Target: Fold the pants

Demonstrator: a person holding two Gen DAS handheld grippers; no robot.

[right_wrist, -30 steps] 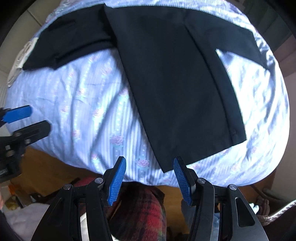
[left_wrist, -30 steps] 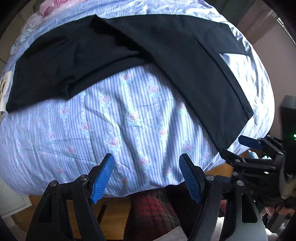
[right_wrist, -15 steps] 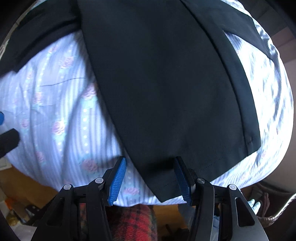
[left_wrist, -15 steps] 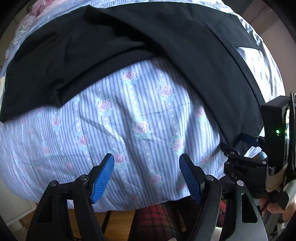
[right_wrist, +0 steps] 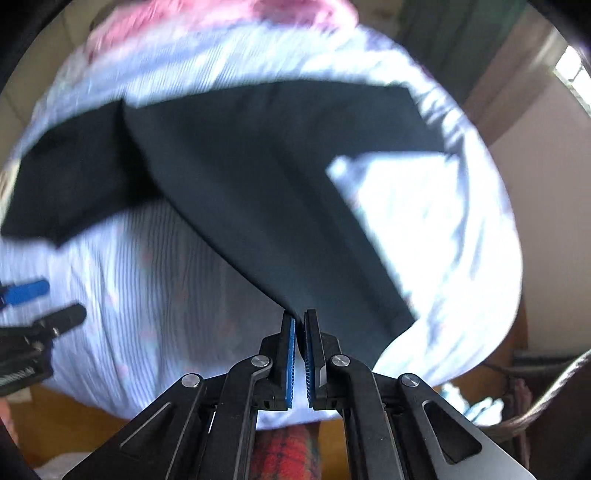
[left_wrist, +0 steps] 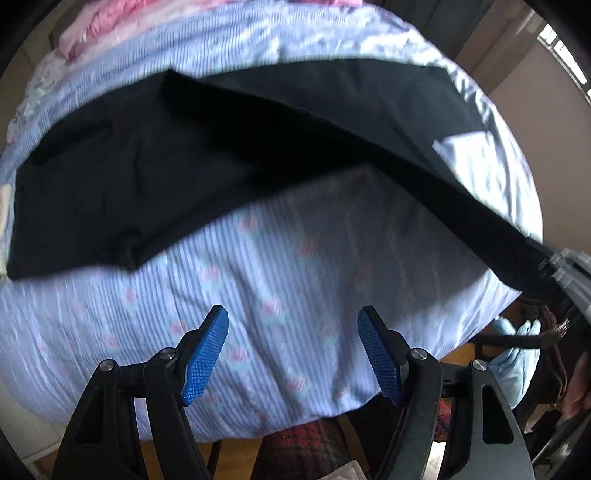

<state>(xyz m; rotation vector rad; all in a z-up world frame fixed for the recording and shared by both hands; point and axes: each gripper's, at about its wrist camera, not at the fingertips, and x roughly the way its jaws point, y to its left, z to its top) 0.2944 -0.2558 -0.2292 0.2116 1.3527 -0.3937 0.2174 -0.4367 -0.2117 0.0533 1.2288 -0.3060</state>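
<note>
**Right jaws pinch the pant leg hem**

On the left, the left gripper (left_wrist: pixel 291 356) hangs over the bed (left_wrist: pixel 295 295) with its jaws apart and nothing between them. Below it is only the blue striped sheet with little pink roses.

The black pants (left_wrist: pixel 184 166) lie spread across the bed. One leg points to the left side. The other leg (right_wrist: pixel 280 229) runs down to the right gripper (right_wrist: pixel 300 356). Its jaws have just been closing, and now they are clamped on the hem corner of that leg. The cloth looks pulled up off the sheet there.

What could go wrong? Only a small corner is pinched, so it may slip out if the pull is fast. The leg may also twist or bunch up, and then the fold would be crooked.

The bed is soft and bumpy. Pink bedding (left_wrist: pixel 110 26) sits at the far end. A wood floor (right_wrist: pixel 55 424) shows below the bed edge.
</note>
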